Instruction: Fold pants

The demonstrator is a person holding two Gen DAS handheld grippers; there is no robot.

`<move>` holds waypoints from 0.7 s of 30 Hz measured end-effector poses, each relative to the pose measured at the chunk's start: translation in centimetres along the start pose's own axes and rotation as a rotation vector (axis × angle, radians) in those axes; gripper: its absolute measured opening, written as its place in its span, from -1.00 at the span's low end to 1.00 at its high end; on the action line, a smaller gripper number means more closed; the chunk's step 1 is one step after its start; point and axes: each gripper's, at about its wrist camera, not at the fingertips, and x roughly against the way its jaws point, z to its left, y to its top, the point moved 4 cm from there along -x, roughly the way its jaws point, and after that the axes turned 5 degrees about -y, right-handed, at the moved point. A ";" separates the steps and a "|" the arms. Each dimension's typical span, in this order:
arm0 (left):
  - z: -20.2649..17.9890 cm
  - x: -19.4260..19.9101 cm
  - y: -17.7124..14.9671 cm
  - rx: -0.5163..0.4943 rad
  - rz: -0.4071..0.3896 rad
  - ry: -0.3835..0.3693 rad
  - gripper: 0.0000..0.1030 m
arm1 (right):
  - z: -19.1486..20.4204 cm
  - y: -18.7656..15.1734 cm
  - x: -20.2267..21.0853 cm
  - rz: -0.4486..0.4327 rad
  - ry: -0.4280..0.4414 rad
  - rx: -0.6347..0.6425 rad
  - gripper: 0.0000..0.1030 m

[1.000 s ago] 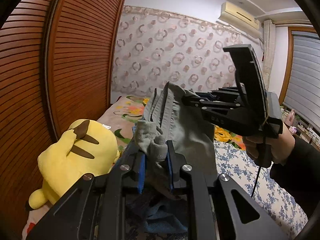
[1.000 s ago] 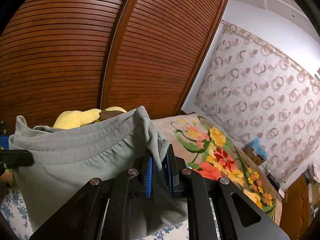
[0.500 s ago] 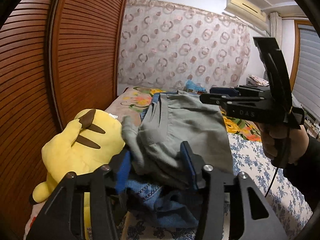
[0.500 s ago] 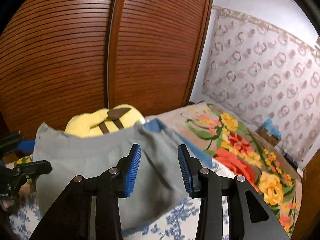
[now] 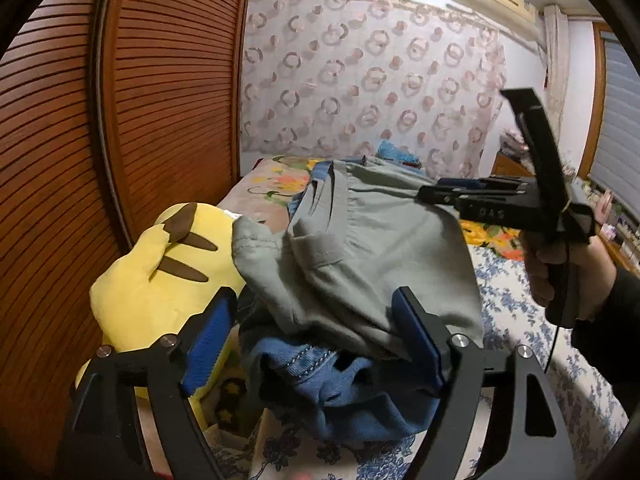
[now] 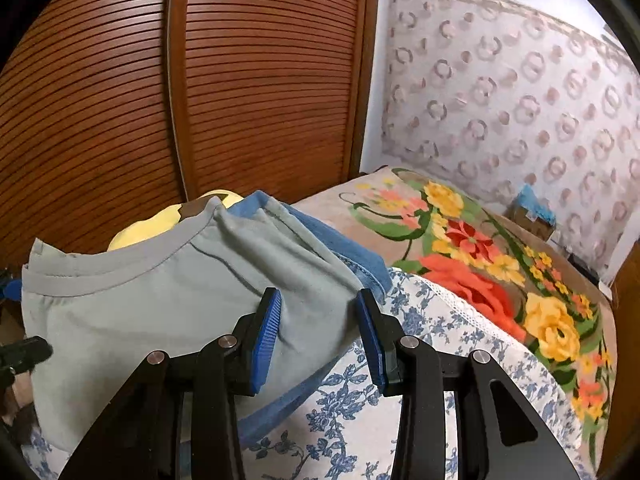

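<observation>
Both claws, left (image 5: 316, 340) and right (image 6: 318, 340), have just been opening, pads apart, gripping nothing.

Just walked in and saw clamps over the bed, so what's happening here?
A person is folding laundry with a handheld gripper in each hand. The grey pants now lie folded on a blue garment, beside a yellow plush toy on the bed. The left gripper has just been opening and the right gripper has opened too; neither pinches the cloth.
</observation>
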 end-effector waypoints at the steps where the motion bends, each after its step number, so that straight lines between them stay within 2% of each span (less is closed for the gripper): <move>1: 0.0 0.0 0.0 -0.002 0.001 0.003 0.56 | 0.1 -0.1 0.2 -0.002 -0.001 -0.006 -0.22; 4: -0.3 0.5 -0.2 -0.009 0.005 0.014 0.59 | 0.4 -0.7 0.9 -0.012 -0.007 -0.022 -0.21; 11: -1.6 1.9 -0.8 -0.035 0.009 0.006 0.60 | 1.1 -2.7 4.3 -0.040 -0.008 -0.073 0.02; 21: -4.6 4.7 -1.3 -0.082 -0.005 -0.026 0.60 | 2.4 -6.9 12.7 -0.085 -0.034 -0.118 0.26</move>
